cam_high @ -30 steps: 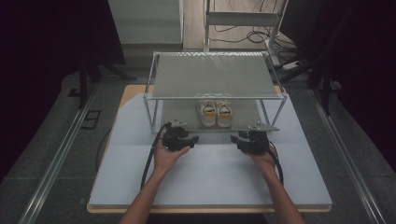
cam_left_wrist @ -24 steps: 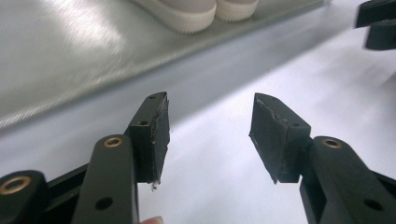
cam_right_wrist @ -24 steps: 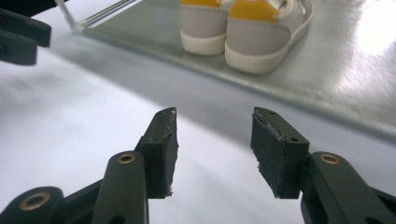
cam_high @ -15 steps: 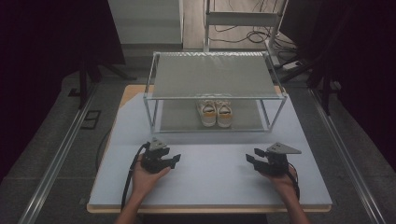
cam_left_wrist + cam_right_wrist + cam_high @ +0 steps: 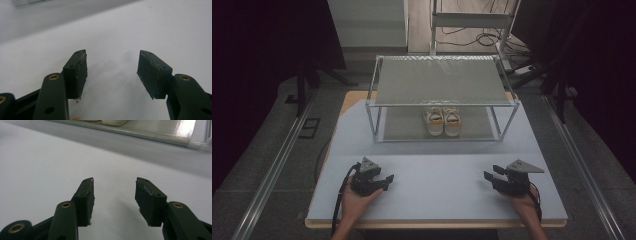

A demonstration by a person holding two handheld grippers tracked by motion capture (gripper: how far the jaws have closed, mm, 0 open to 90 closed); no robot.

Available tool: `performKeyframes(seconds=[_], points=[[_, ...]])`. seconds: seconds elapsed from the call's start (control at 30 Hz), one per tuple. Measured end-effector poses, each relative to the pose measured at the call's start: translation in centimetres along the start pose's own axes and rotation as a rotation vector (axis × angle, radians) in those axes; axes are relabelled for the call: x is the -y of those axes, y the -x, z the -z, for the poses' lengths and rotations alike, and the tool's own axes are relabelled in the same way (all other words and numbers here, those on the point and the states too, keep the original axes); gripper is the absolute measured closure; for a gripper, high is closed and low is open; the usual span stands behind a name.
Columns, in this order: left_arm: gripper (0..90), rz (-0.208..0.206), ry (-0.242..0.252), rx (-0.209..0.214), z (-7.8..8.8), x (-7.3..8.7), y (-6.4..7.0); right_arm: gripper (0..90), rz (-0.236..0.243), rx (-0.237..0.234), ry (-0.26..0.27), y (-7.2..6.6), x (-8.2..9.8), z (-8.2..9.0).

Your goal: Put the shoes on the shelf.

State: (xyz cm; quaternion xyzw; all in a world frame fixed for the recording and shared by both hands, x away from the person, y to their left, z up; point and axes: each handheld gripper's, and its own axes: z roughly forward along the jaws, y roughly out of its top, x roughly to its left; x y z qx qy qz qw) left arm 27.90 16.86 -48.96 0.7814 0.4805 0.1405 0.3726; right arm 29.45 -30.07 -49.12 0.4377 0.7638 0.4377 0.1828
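Observation:
A pair of white shoes (image 5: 442,121) with orange trim stands side by side on the lower shelf of a metal-framed rack (image 5: 444,104) at the back of the table. Their soles (image 5: 113,122) edge the top of the right gripper view. My left gripper (image 5: 388,181) rests low near the front left of the table and points right. Its jaws (image 5: 113,53) have just been opening, with only bare tabletop between them. My right gripper (image 5: 488,179) sits near the front right and points left. It is open (image 5: 115,180) over bare table.
The pale grey tabletop (image 5: 437,165) stretches between the rack and the front edge. The rack's shiny lower shelf (image 5: 160,130) lies ahead of the right gripper. Floor rails (image 5: 277,165) run along both sides, and cables (image 5: 472,37) lie on the floor behind.
Both hands have drawn back from the rack's front toward the near edge of the table and spread apart, the left one going left and the right one going right.

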Motion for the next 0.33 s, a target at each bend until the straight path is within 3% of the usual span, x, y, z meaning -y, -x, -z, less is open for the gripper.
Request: performKeyframes(seconds=[0.23, 0.33], points=[[38.4, 0.000, 0.007, -0.011, -0.21, 0.05, -0.13, 48.9, 0.003, -0.009, 0.009, 0.05, -0.08, 0.14], [36.0, -0.015, 0.006, -0.043, -0.52, 0.17, -0.27, 48.2, 0.008, -0.007, 0.018, 0.14, -0.23, 0.35]])
